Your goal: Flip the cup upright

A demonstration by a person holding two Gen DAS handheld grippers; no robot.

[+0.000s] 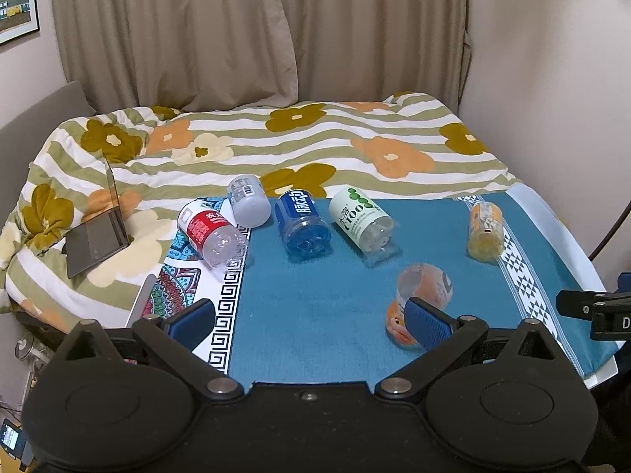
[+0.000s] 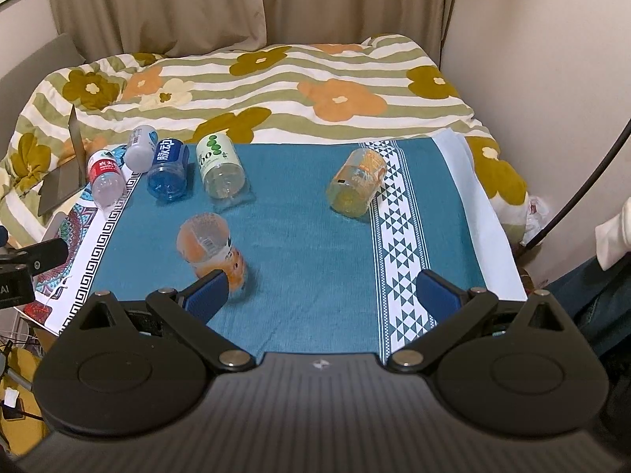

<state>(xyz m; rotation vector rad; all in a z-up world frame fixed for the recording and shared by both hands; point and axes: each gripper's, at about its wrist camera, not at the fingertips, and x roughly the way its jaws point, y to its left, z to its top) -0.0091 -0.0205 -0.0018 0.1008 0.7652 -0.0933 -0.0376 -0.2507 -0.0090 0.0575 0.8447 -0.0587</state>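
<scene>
Both tools, left tool [image 1: 311, 321] and right tool [image 2: 323, 291], are hovering spread wide, gripping nothing. Orange cup [image 2: 211, 246] is lying sideways near the tabletop's [image 2: 315, 244] front edge, nearest both, likely first target; five others are lying toppled farther back.

Blue cloth [image 1: 315, 307] over table, six cut-bottle cups [image 1: 305, 216] (all toppled) on it.

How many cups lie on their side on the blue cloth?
6: red cup, grey cup, blue cup and green-white cup along the far left; yellow cup far right; orange cup nearest. None seems hidden.
</scene>
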